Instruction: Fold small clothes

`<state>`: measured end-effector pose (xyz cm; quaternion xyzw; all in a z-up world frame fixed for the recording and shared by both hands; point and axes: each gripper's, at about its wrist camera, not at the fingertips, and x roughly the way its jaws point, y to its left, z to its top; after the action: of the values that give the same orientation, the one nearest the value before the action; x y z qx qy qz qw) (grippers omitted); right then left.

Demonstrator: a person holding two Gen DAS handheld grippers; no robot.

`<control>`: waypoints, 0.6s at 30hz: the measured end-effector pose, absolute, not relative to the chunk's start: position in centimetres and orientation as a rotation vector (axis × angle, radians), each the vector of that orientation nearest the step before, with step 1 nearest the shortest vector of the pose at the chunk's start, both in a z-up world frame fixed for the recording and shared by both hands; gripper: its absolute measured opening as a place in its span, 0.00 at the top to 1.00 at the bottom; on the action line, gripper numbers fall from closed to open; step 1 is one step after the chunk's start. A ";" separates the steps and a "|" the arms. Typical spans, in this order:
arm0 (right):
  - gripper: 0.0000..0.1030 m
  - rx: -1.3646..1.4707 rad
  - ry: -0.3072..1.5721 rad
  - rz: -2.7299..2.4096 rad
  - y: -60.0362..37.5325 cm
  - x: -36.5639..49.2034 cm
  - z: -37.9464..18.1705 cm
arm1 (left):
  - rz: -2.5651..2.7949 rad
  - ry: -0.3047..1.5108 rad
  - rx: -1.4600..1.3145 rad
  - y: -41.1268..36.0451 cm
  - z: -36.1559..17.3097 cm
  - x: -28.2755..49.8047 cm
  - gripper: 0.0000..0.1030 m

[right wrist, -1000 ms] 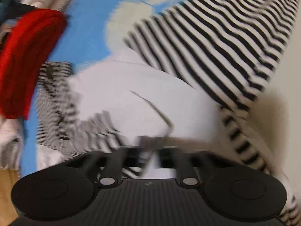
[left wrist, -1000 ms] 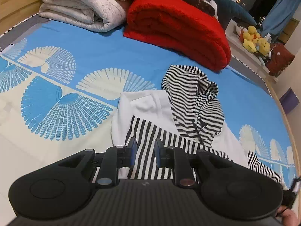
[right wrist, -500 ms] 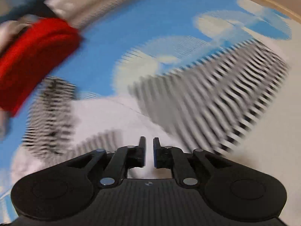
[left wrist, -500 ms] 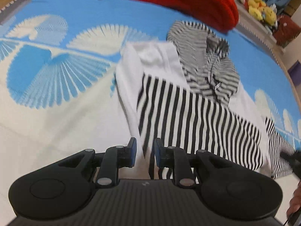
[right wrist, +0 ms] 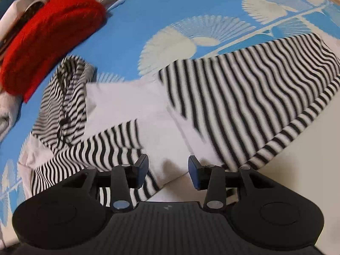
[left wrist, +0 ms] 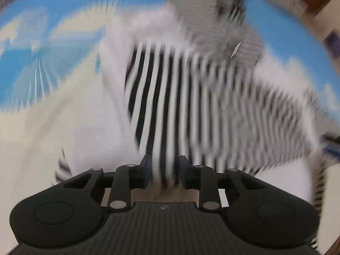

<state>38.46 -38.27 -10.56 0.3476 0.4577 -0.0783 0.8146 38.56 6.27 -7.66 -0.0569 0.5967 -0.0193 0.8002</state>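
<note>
A small white hoodie with black-and-white striped sleeves and hood lies on the blue patterned bed sheet; it shows in the left wrist view (left wrist: 191, 97) and the right wrist view (right wrist: 148, 110). One striped sleeve (right wrist: 110, 140) is folded across the white body; the other sleeve (right wrist: 255, 97) stretches out to the right. The left wrist view is blurred. My left gripper (left wrist: 164, 171) hangs just above the hoodie's lower hem, jaws a little apart, empty. My right gripper (right wrist: 167, 171) is open and empty over the white lower edge between the sleeves.
A folded red blanket (right wrist: 46, 46) lies at the far end of the bed, above the striped hood (right wrist: 63, 97). A pale folded quilt (right wrist: 6, 110) sits beside it. The sheet (right wrist: 191, 10) has pale fan patterns.
Both grippers have dropped closer to the hoodie's lower edge. The right gripper's jaws have opened wide from nearly shut. The left jaws have widened slightly.
</note>
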 end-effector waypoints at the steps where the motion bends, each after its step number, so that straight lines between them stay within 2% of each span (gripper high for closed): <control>1: 0.58 0.752 0.971 -0.186 -38.8 38.3 -10.5 | -0.036 1.280 -0.108 6.1 -8.0 38.3 0.70; 10: 0.54 0.718 0.857 -0.386 -46.6 36.0 -10.2 | -0.136 1.026 0.007 2.9 1.0 36.0 0.66; 18: 0.54 0.750 0.838 -0.531 -53.3 33.6 -12.7 | -0.188 0.973 0.014 0.7 3.0 34.4 0.64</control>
<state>33.60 -53.26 -12.66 0.3514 0.3924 -0.2489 0.8128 34.37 0.67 3.01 0.0067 0.4670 -0.0903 0.8796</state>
